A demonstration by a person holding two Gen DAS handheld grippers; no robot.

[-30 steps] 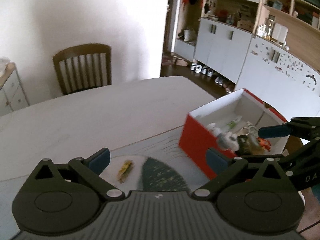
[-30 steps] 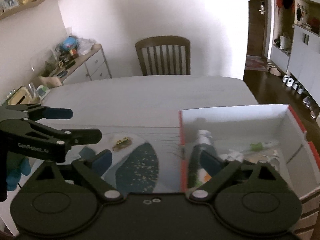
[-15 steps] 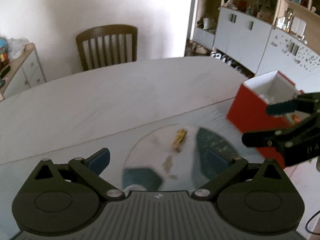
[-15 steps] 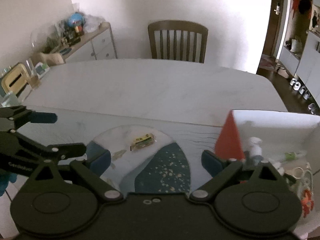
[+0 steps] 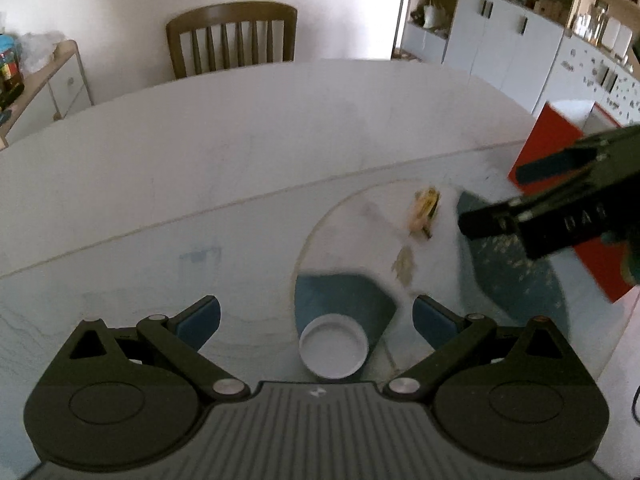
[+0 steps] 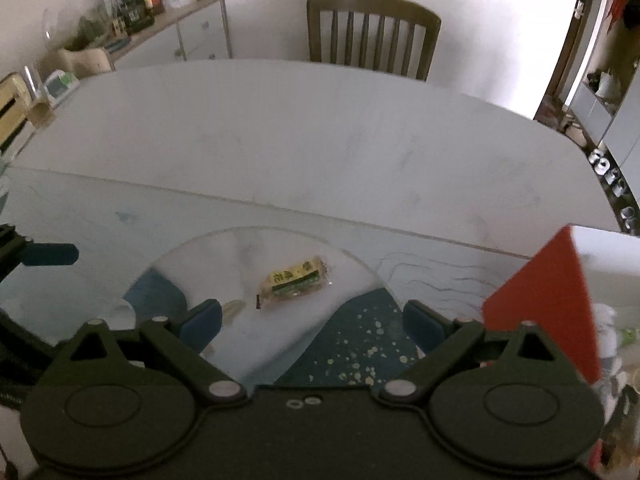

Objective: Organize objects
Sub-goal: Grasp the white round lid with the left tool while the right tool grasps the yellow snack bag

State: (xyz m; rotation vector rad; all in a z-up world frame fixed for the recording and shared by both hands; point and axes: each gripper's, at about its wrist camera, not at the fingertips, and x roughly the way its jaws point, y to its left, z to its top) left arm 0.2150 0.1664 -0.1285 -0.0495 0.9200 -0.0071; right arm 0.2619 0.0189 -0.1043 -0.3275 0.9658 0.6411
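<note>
Meanwhile, both grippers hover with jaws open and empty: the left gripper (image 5: 316, 318) above a white cap (image 5: 333, 347), the right gripper (image 6: 311, 322) facing a snack packet (image 6: 294, 280) on the counter (image 6: 304, 140); next, seemingly, pickup toward the red box (image 6: 552, 296).

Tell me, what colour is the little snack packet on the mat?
Yellow and green snack packet, clearest in the right wrist view.
</note>
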